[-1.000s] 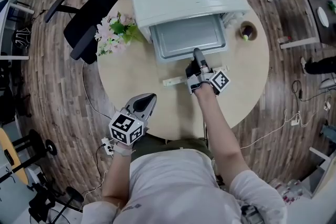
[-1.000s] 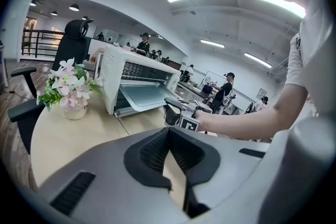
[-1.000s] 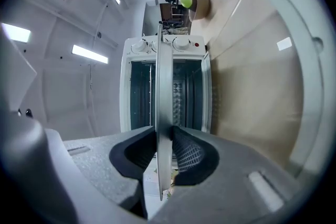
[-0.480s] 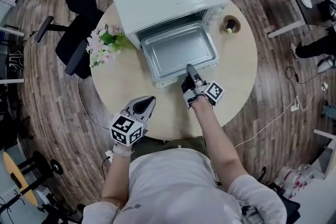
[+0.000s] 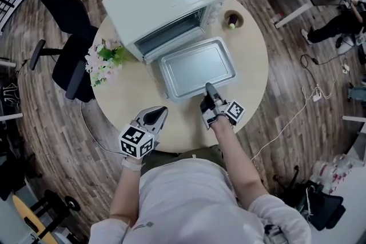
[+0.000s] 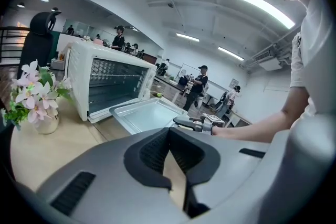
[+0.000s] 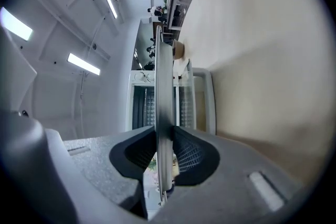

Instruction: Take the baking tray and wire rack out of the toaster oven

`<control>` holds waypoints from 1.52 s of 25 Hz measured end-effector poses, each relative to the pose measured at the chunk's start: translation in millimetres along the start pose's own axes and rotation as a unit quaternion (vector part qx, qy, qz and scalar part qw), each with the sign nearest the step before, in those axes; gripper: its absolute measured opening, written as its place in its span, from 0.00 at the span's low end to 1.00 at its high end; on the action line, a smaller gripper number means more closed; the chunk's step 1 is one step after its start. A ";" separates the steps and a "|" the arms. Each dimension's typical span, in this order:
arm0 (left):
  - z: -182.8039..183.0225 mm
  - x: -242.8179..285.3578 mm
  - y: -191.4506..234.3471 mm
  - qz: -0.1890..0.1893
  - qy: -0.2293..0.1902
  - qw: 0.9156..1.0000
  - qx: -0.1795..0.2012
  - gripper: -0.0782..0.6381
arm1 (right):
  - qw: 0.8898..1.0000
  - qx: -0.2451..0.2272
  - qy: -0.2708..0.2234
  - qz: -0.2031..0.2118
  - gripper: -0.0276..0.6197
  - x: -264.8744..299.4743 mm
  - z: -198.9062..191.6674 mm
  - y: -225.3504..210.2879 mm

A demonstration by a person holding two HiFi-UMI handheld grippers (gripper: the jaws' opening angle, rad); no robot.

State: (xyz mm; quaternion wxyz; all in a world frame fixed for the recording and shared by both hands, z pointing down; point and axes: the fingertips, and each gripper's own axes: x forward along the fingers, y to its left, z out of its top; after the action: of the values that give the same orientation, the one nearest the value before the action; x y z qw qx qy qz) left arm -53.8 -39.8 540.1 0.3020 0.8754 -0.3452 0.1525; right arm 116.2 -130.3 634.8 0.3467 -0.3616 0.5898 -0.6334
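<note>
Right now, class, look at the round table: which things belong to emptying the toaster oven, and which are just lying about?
Belong to the job:
toaster oven, open
baking tray, out in front of it
right tongs, shut on the tray's near rim

Just lying about:
flowers
small brown bowl
left tongs, shut, empty, apart from the tray

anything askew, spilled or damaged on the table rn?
Nothing stands out. The baking tray looks level and empty in front of the open toaster oven, with the right gripper clamped on its near rim. The flowers stand upright, and no spill or damage shows.
</note>
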 end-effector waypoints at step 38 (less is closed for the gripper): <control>-31.2 59.2 -106.1 -0.133 0.090 0.984 0.074 0.11 | 0.992 0.003 -0.116 -0.049 0.18 -232.2 67.4 -35.6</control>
State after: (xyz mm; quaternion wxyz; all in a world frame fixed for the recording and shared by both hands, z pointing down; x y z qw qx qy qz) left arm 60.7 11.0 547.4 0.2842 0.9161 -0.1849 0.2141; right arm 289.9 39.5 661.8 0.3825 -0.4600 0.5251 -0.6053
